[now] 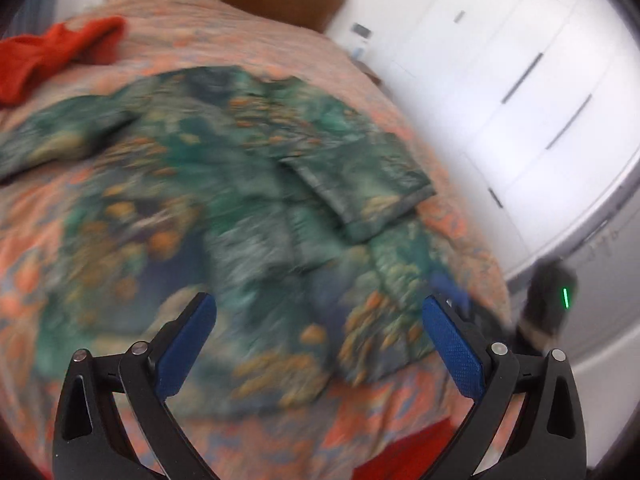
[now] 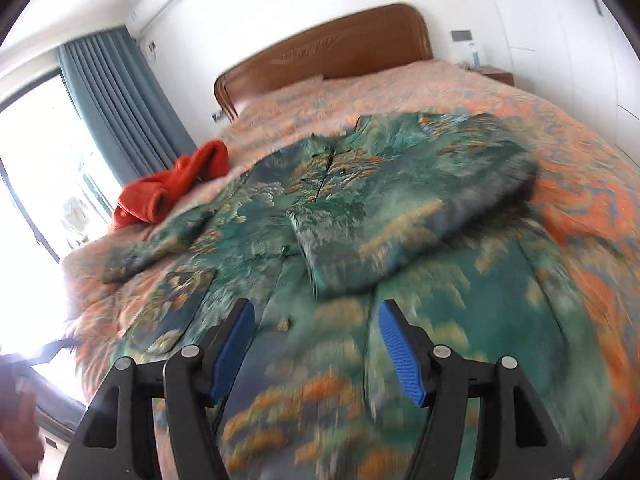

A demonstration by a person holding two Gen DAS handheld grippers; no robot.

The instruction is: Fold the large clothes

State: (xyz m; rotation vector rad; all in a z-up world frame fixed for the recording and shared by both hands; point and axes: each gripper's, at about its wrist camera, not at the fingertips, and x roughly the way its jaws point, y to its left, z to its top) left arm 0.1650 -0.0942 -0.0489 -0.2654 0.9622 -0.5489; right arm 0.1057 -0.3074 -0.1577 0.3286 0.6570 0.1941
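Observation:
A large green garment with orange and grey print [image 1: 224,184] lies spread on the bed, front up. Its right sleeve [image 1: 360,184] is folded across the chest; it also shows in the right wrist view [image 2: 400,216]. The left sleeve [image 2: 160,244] lies stretched out sideways. My left gripper [image 1: 316,320] is open and empty above the garment's lower part. My right gripper [image 2: 316,332] is open and empty above the garment's hem area [image 2: 400,360]. In the left wrist view the right gripper [image 1: 548,300] shows blurred at the bed's right edge.
The bed has an orange patterned bedspread [image 2: 560,128] and a brown wooden headboard [image 2: 340,48]. A red garment [image 2: 176,188] lies bunched near the bed's left side, also in the left wrist view [image 1: 52,56]. White wardrobe doors [image 1: 520,80] stand on the right. Blue curtains [image 2: 120,112] hang by the window.

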